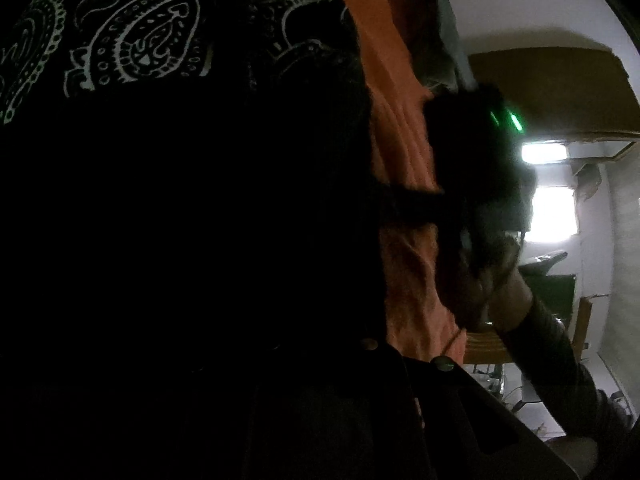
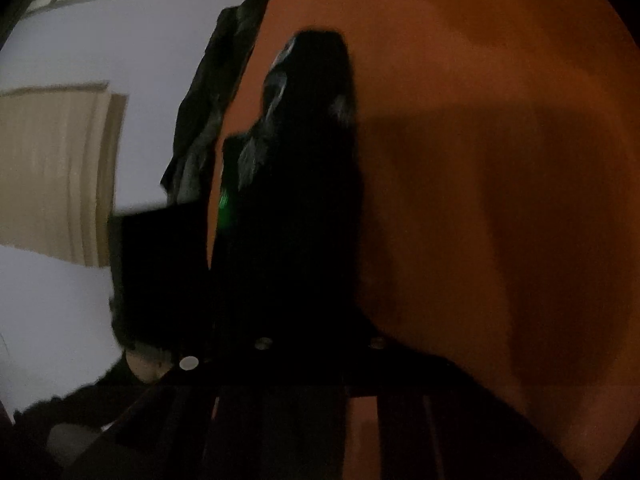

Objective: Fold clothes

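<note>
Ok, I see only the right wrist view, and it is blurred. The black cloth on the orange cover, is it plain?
Observer: No. In the left wrist view the black cloth carries a white paisley print.
Operator: And where is the right gripper relative to it?
Observer: The right gripper reaches the edge of the cloth, over the orange cover. It is too dark to tell whether its fingers grip the cloth.
</note>
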Tool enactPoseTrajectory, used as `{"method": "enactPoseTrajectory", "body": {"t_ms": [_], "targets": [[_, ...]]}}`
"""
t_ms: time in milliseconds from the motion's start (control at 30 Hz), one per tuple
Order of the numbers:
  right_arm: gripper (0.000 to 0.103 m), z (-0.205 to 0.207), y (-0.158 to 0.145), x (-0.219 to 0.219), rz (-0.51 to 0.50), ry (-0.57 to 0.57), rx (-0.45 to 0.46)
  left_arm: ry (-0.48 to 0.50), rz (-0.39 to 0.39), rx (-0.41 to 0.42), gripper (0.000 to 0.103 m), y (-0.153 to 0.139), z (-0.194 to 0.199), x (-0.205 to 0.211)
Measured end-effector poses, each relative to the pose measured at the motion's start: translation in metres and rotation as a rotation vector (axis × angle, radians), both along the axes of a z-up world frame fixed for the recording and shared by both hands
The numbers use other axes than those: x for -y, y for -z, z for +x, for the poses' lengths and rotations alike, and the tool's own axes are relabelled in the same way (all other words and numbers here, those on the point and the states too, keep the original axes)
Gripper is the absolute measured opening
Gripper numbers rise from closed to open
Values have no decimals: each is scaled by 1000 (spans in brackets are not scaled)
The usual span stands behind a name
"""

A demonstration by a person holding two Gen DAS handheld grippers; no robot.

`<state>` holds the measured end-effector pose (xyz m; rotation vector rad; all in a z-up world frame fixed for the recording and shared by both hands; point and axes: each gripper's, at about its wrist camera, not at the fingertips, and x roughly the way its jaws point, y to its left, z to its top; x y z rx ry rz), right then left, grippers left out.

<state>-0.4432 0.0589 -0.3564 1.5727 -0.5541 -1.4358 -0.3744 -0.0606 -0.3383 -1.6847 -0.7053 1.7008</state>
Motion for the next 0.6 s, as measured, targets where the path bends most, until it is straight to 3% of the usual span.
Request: {"method": "enactPoseTrajectory", "body": {"t_ms": [233,400,533,600], "targets": [[12,-54,-2,33,-8,-23,-1,29,-64,-106,9,-11,2,-8],[8,-82,10,20,-114,152,63,40,-85,-116,9,-13,2,-11],[8,-81,4,19,-93,157,47,33,-84,-109,9,-13,2,-9],[18,-82,-3,17,-61,168,67,26,-78,-102,9,-12,2,-8]]}}
